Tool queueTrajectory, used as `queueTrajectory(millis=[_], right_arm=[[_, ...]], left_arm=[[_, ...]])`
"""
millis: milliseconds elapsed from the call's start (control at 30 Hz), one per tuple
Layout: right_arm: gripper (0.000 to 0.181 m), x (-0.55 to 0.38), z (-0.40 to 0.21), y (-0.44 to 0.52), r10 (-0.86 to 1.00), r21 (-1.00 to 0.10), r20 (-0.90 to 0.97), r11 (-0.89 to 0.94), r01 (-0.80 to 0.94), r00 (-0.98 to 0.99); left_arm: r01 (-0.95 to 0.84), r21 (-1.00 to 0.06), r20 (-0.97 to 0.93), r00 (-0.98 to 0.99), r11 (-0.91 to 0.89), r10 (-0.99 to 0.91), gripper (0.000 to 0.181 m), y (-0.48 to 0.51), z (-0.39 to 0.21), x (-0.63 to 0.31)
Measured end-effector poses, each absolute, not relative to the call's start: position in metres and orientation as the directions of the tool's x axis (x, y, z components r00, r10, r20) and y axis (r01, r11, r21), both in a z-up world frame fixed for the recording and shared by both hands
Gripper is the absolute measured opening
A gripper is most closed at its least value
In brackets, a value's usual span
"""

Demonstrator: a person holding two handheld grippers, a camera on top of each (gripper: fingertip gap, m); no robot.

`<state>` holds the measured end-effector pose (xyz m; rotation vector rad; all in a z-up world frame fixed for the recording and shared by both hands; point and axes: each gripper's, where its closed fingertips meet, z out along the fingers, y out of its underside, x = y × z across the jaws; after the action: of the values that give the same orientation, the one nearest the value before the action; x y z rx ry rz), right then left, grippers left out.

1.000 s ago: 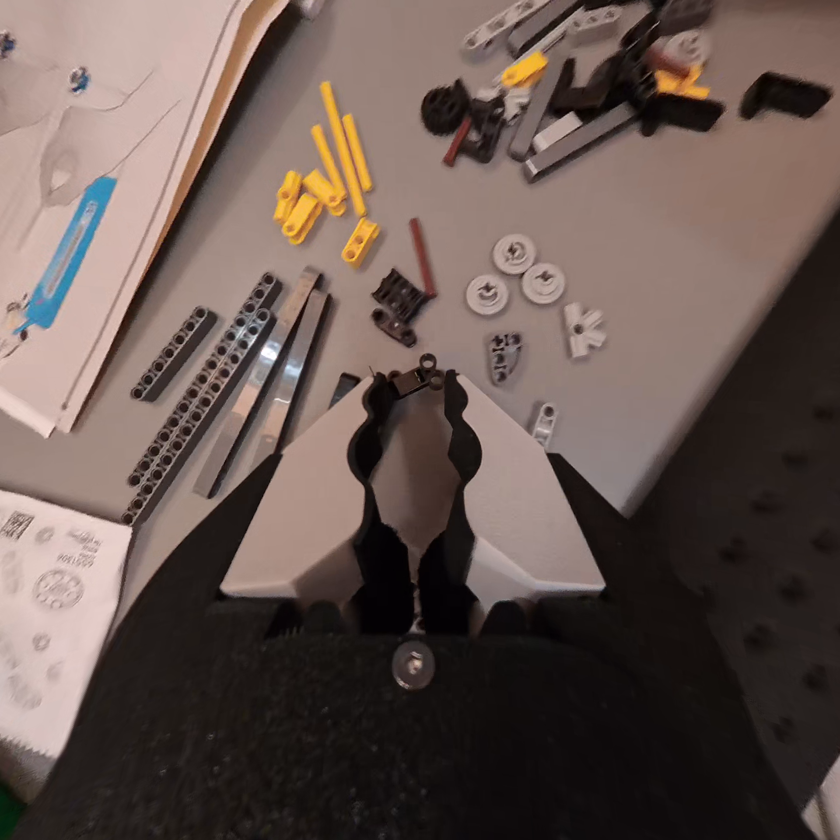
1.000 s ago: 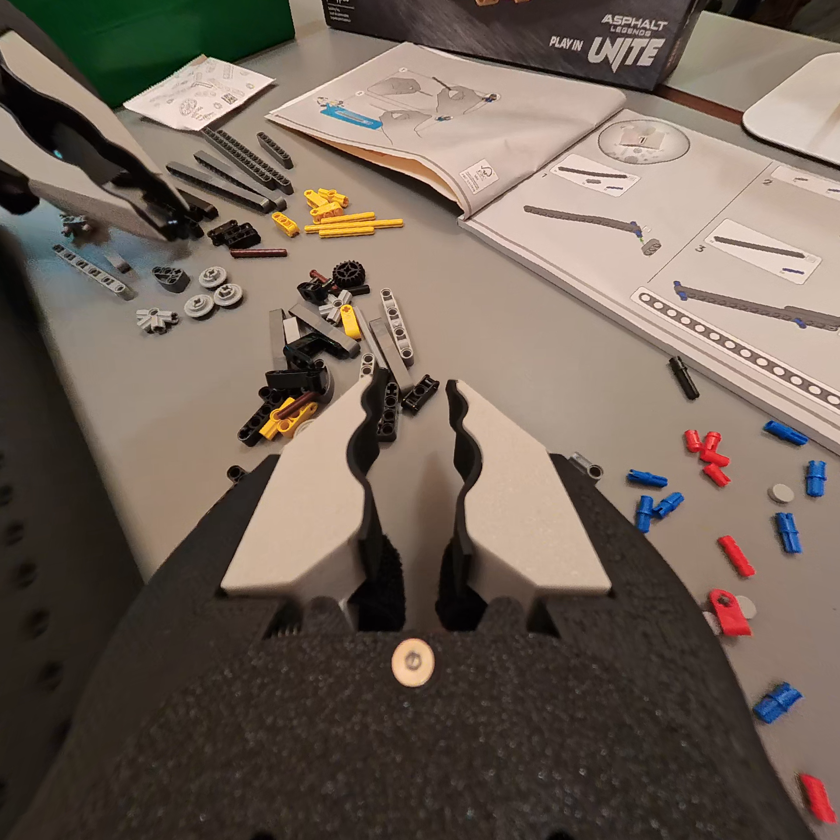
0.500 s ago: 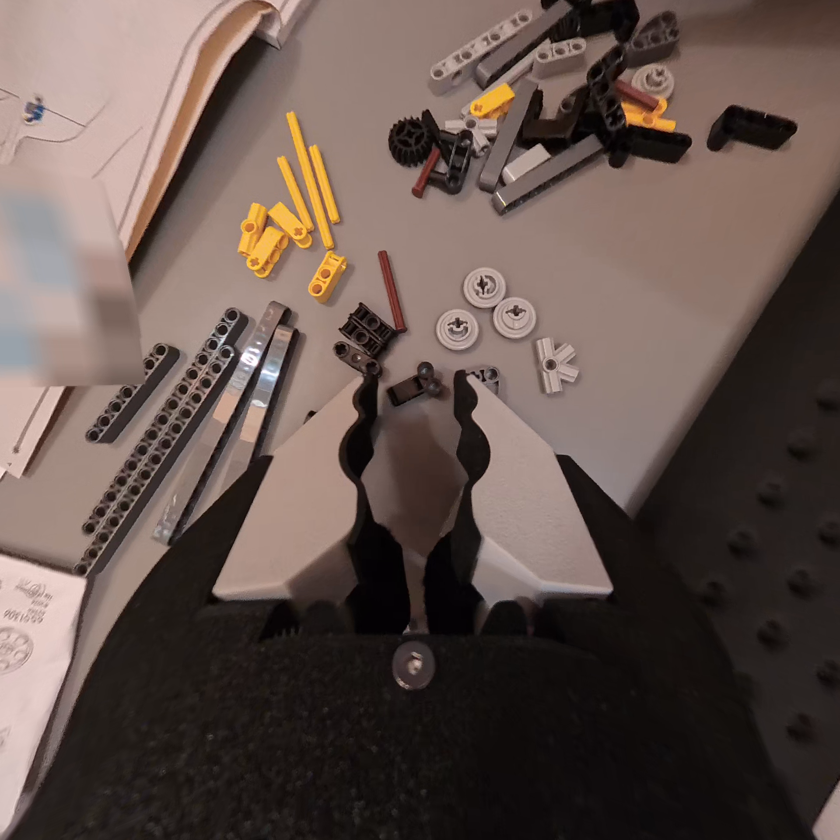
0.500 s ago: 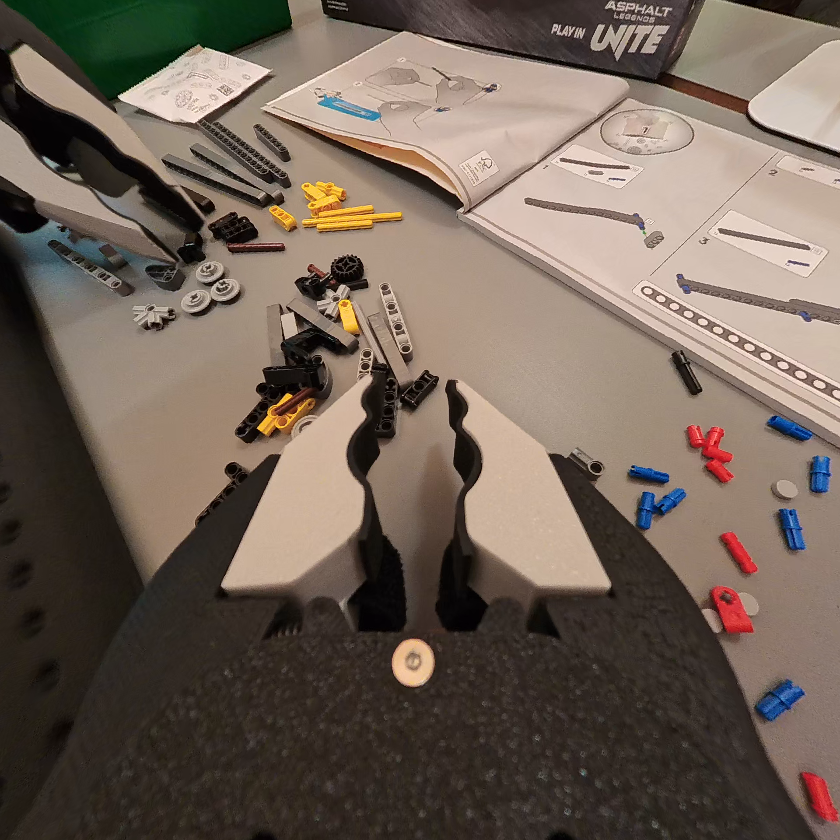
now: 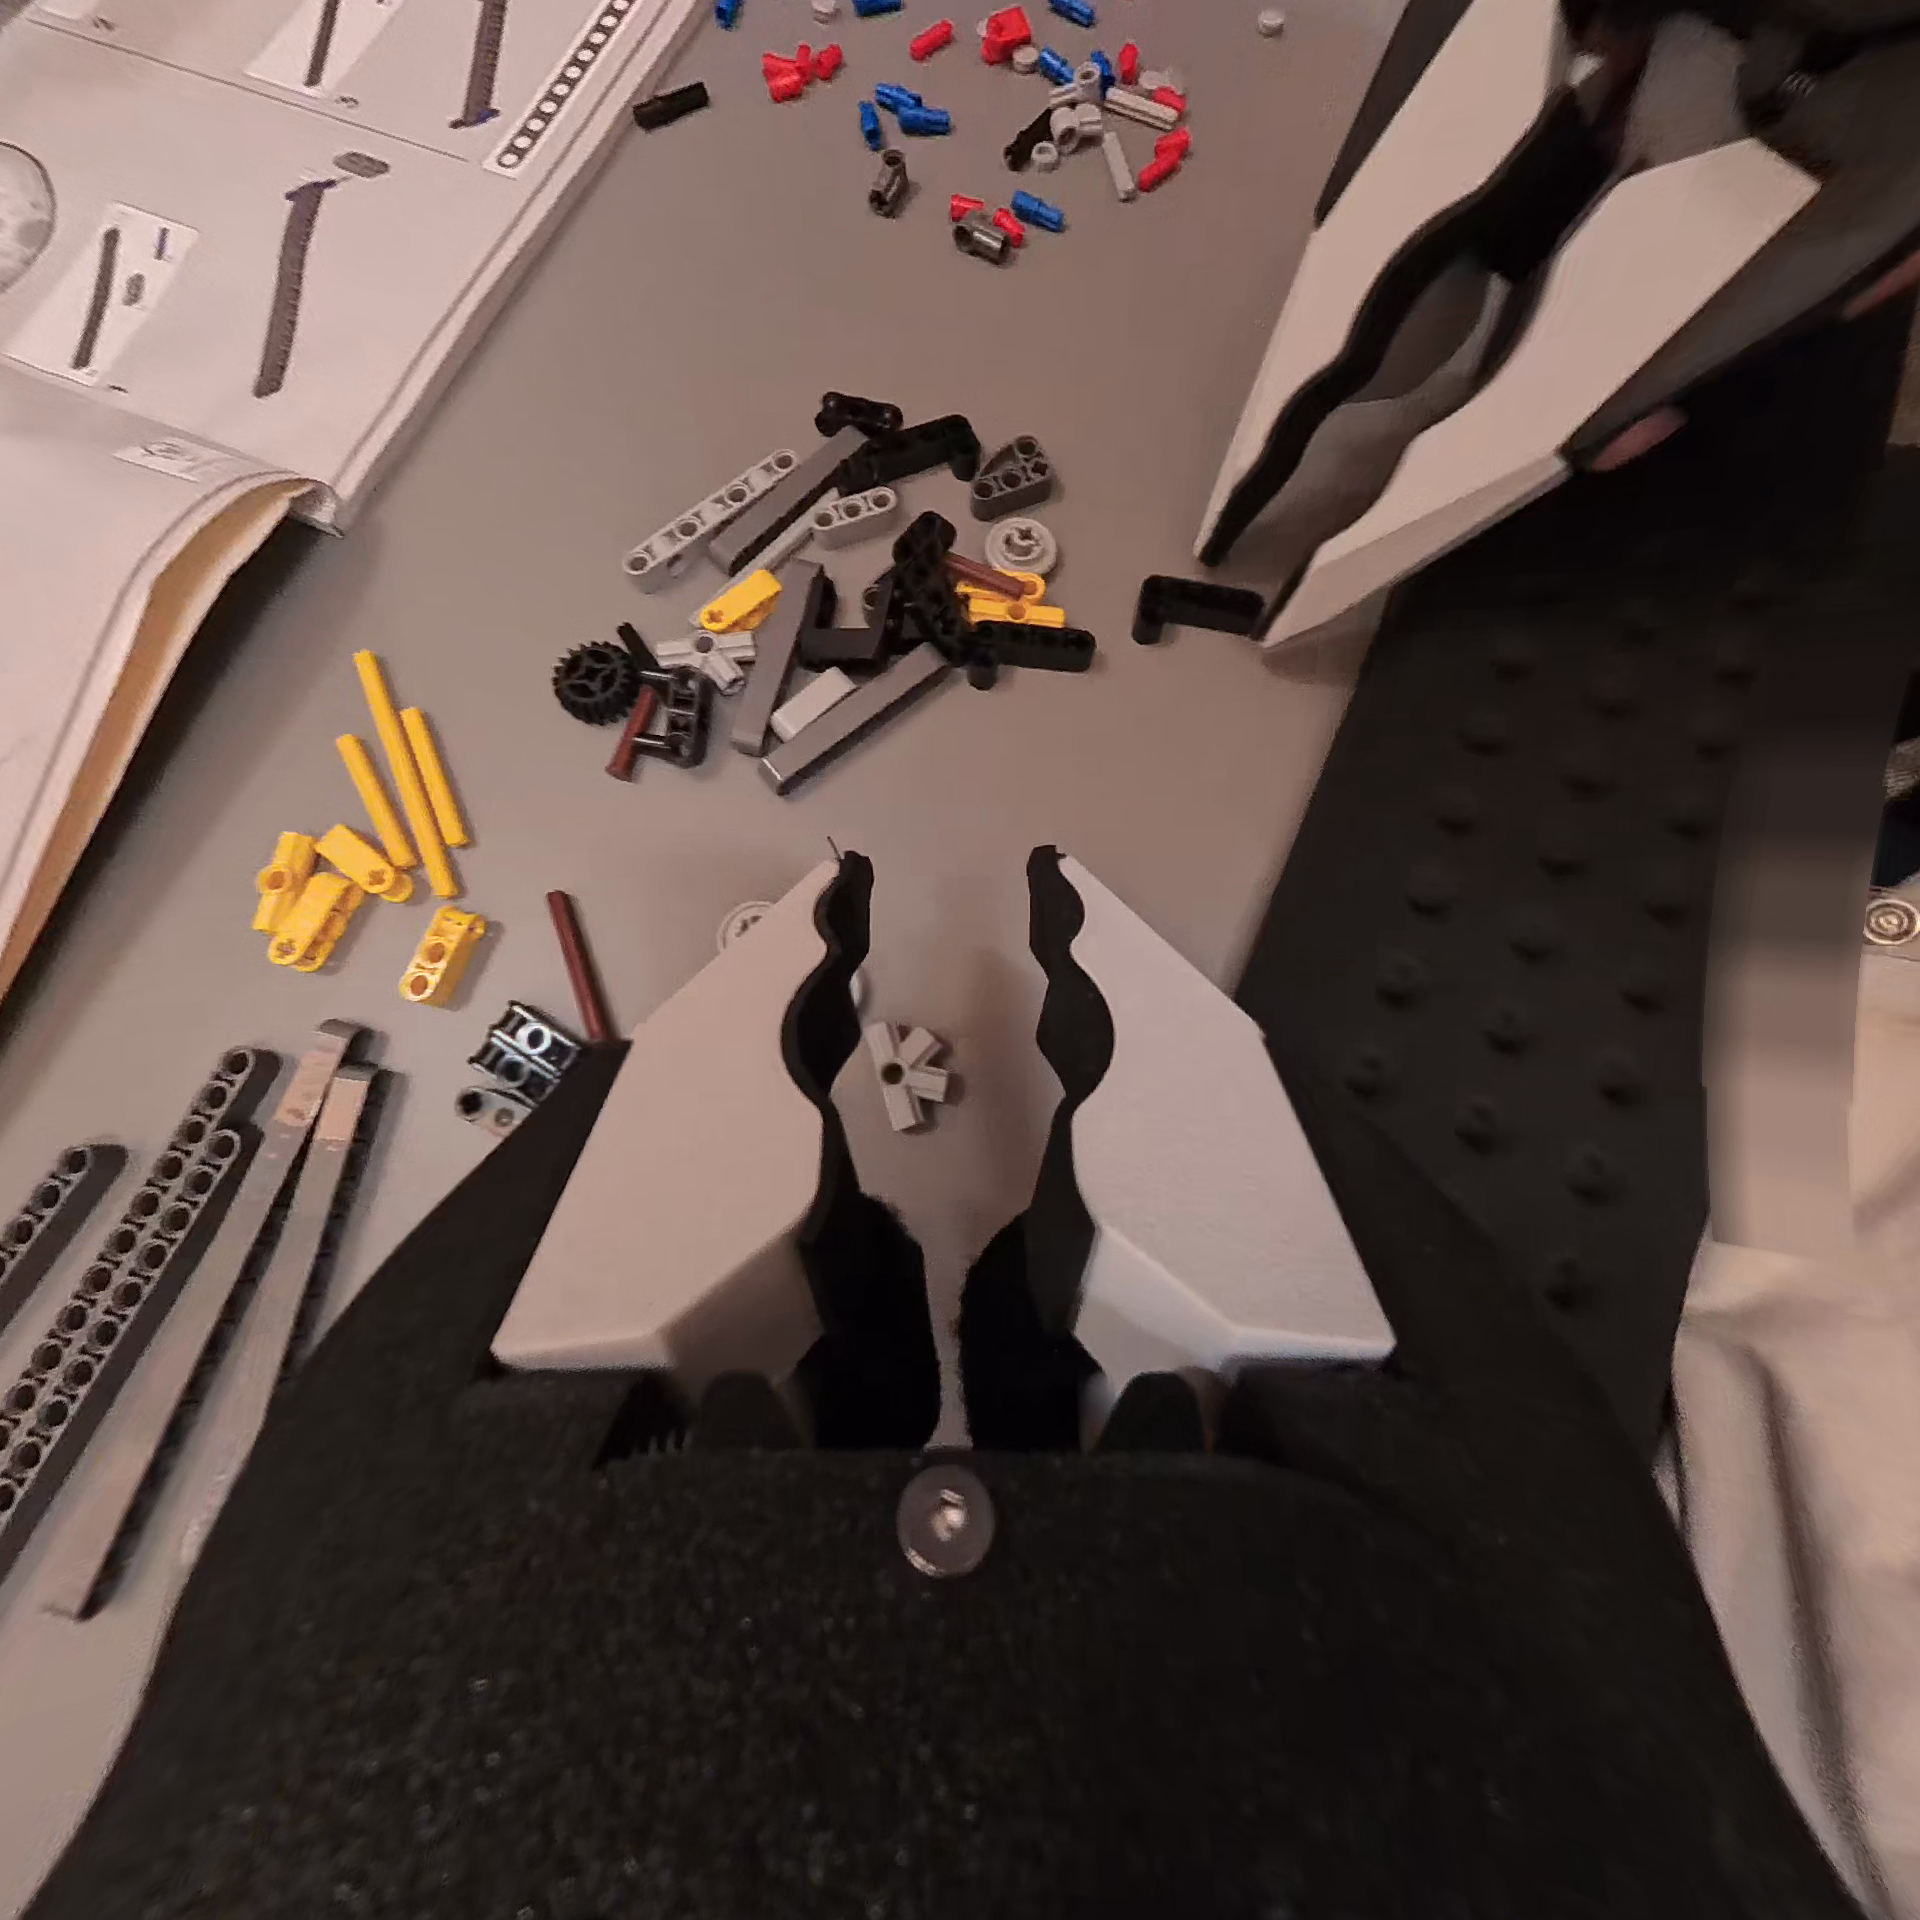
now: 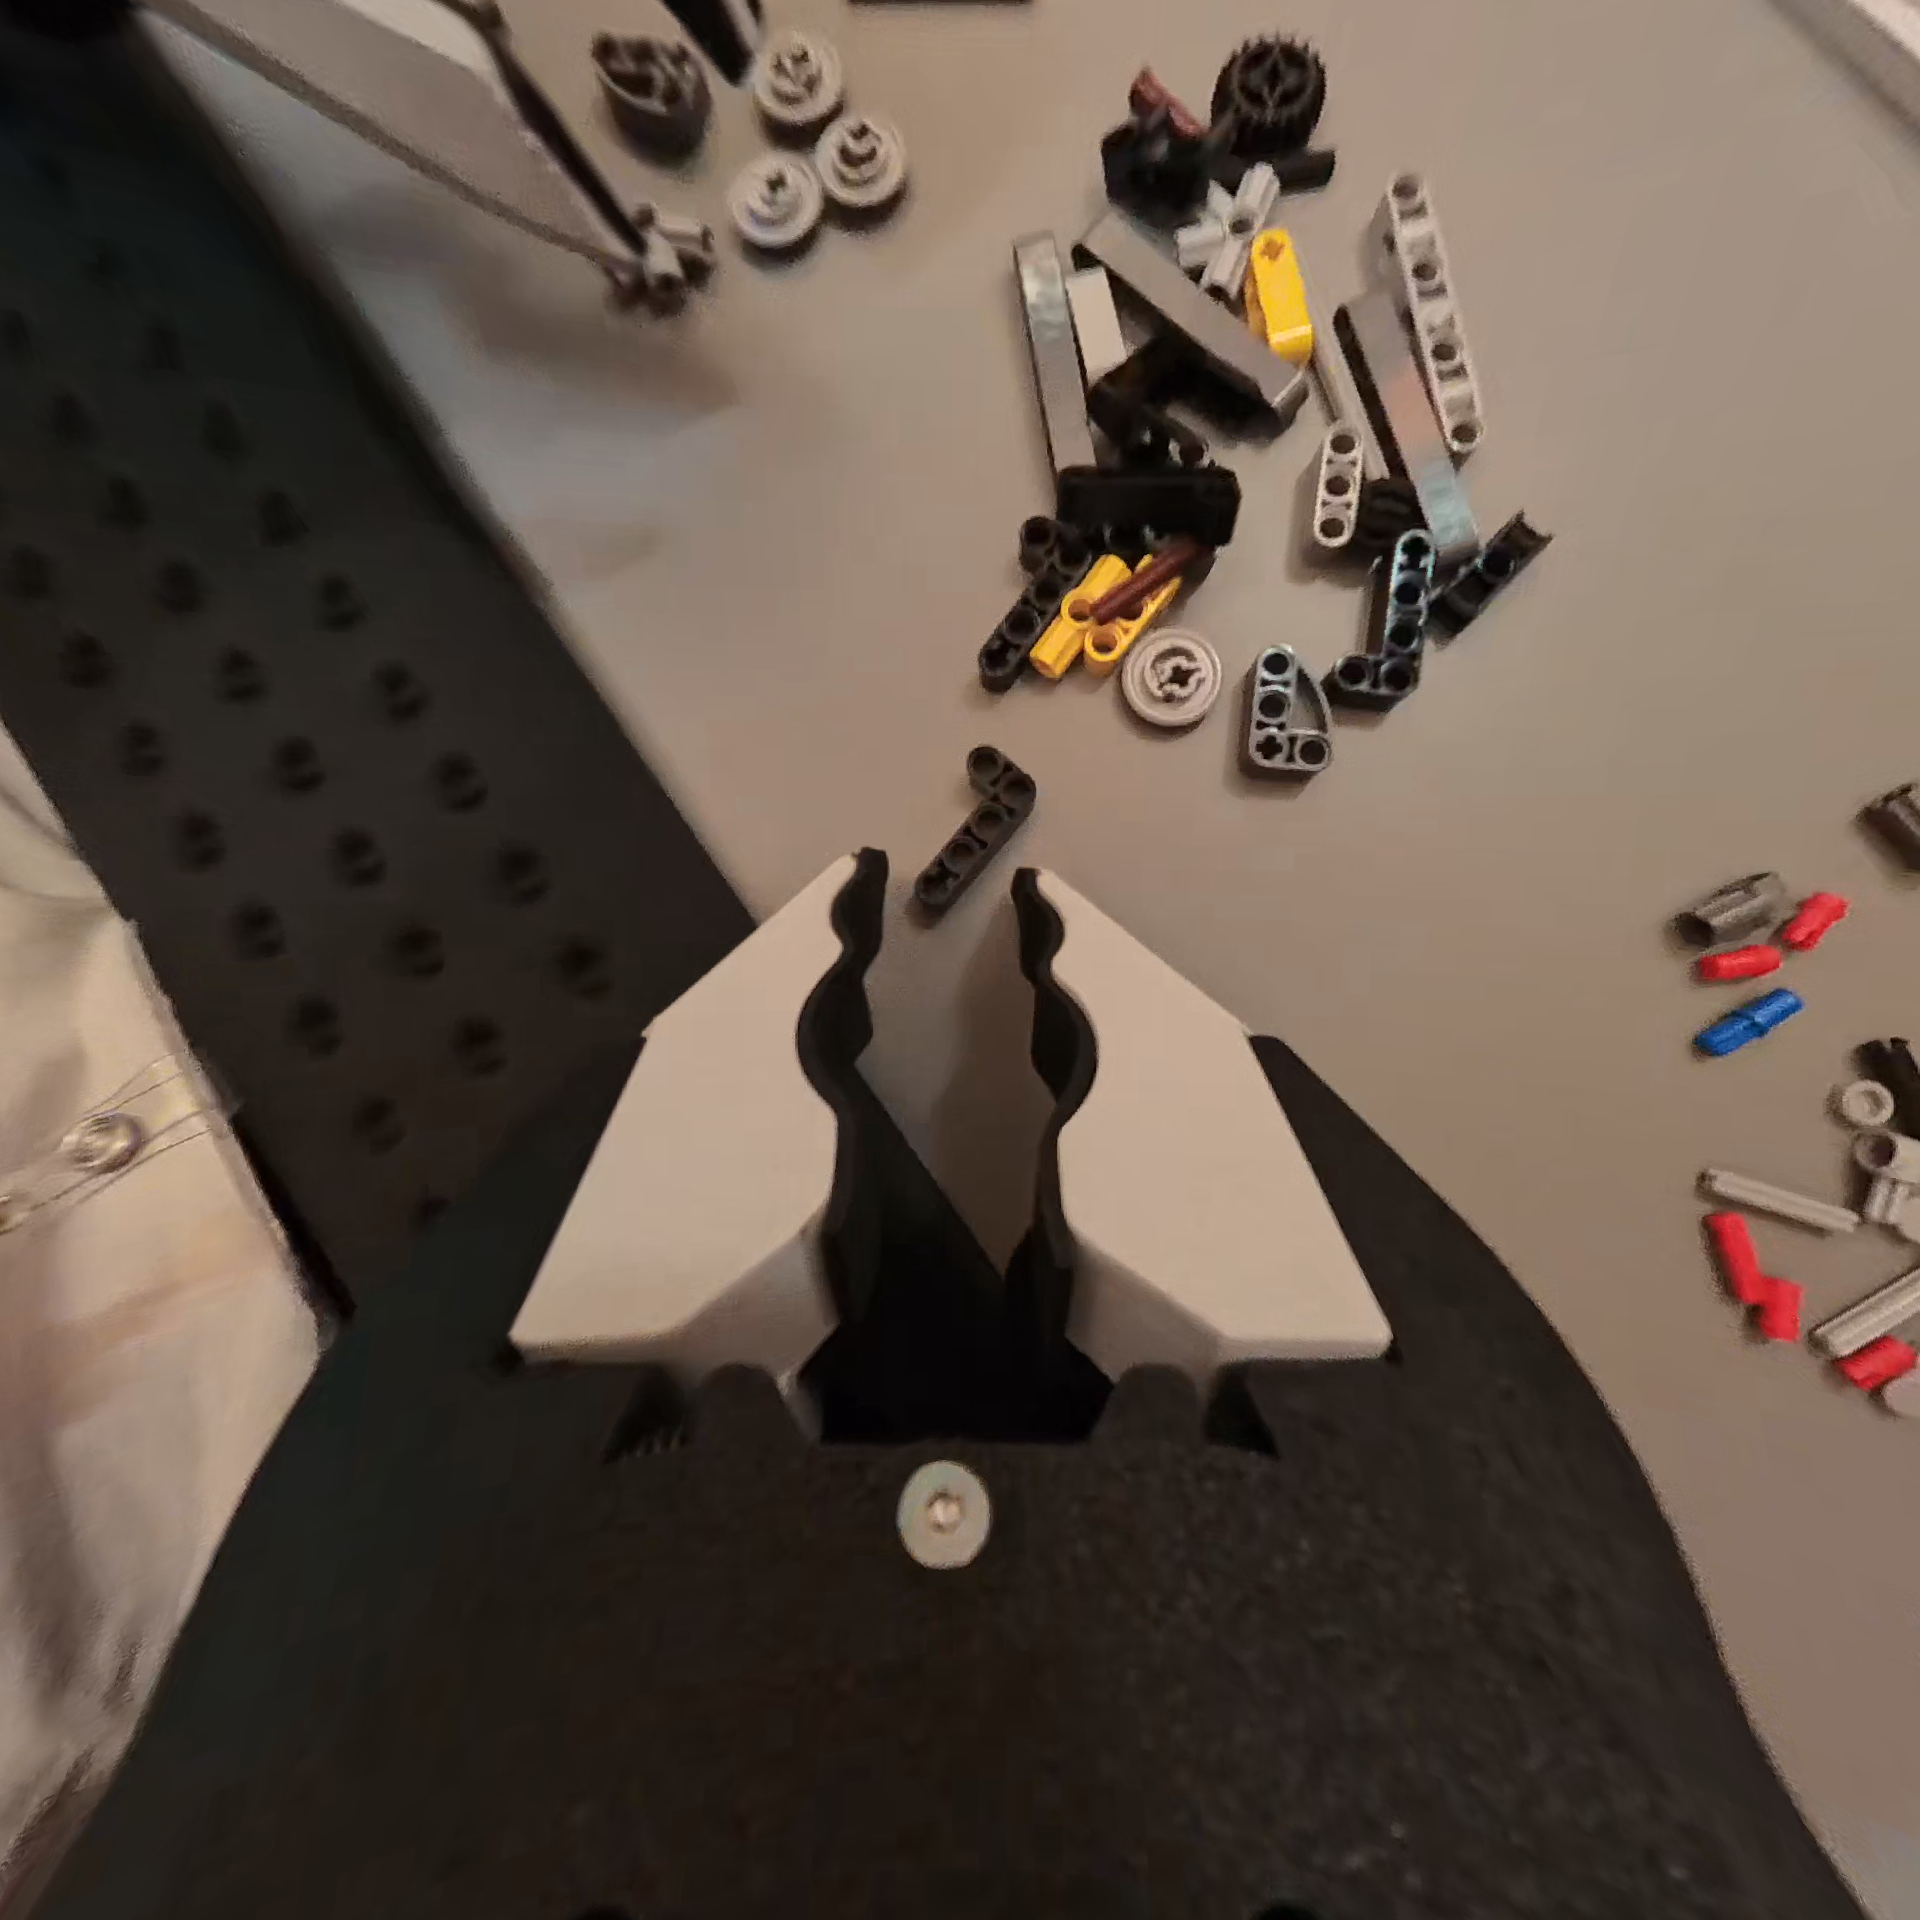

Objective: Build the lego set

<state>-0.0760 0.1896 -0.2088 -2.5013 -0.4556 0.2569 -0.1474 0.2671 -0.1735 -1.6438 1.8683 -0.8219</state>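
Note:
My left gripper (image 5: 945,862) is open and empty, low over the grey table (image 5: 1091,312). A light grey spoked connector (image 5: 906,1075) lies on the table between its fingers and also shows in the right wrist view (image 6: 670,249). My right gripper (image 6: 945,871) is open. A black L-shaped beam (image 6: 977,831) lies just beyond its tips, untouched, near the table's edge. The same beam (image 5: 1195,608) and the right gripper (image 5: 1242,592) show in the left wrist view. A mixed pile of grey, black and yellow parts (image 5: 831,623) lies between the grippers.
Yellow axles and connectors (image 5: 400,774) and long dark beams (image 5: 125,1278) lie left. The open instruction booklet (image 5: 208,260) is at the far left. Red and blue pins (image 5: 935,104) are scattered beyond the pile. A black studded mat (image 5: 1507,935) borders the table. Three grey discs (image 6: 821,145) sit near the left gripper. Across from one pair of fingers to the other is roughly 12 centimeters.
My left gripper has moved right over the spoked connector; the small dark piece between its tips is gone and its jaws stand wider. My right gripper has swung down to the black L-shaped beam.

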Motion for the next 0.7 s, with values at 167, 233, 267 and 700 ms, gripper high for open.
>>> queueTrajectory(millis=[167, 233, 267, 700], right_arm=[[0.01, -0.079, -0.212, 0.197, 0.372, -0.57, -0.065, -0.776, 0.272, 0.926], [0.008, -0.082, -0.21, 0.203, 0.388, -0.581, -0.022, -0.755, 0.304, 0.922], [0.008, -0.09, -0.205, 0.208, 0.403, -0.601, -0.037, -0.74, 0.302, 0.914], [0.007, -0.222, -0.204, 0.345, 0.738, -0.577, -0.053, -0.573, 0.582, 0.673]], left_arm=[[-0.69, -0.713, -0.019, -0.156, 0.123, -0.988, 0.029, 0.261, -0.182, -0.157], [-0.714, -0.69, -0.069, -0.102, 0.121, -0.992, 0.029, 0.279, -0.183, -0.17], [-0.712, -0.695, -0.073, -0.071, 0.101, -0.995, 0.029, 0.288, -0.181, -0.178], [-0.674, -0.734, -0.036, 0.167, -0.088, -0.985, 0.028, 0.336, -0.183, -0.277]])
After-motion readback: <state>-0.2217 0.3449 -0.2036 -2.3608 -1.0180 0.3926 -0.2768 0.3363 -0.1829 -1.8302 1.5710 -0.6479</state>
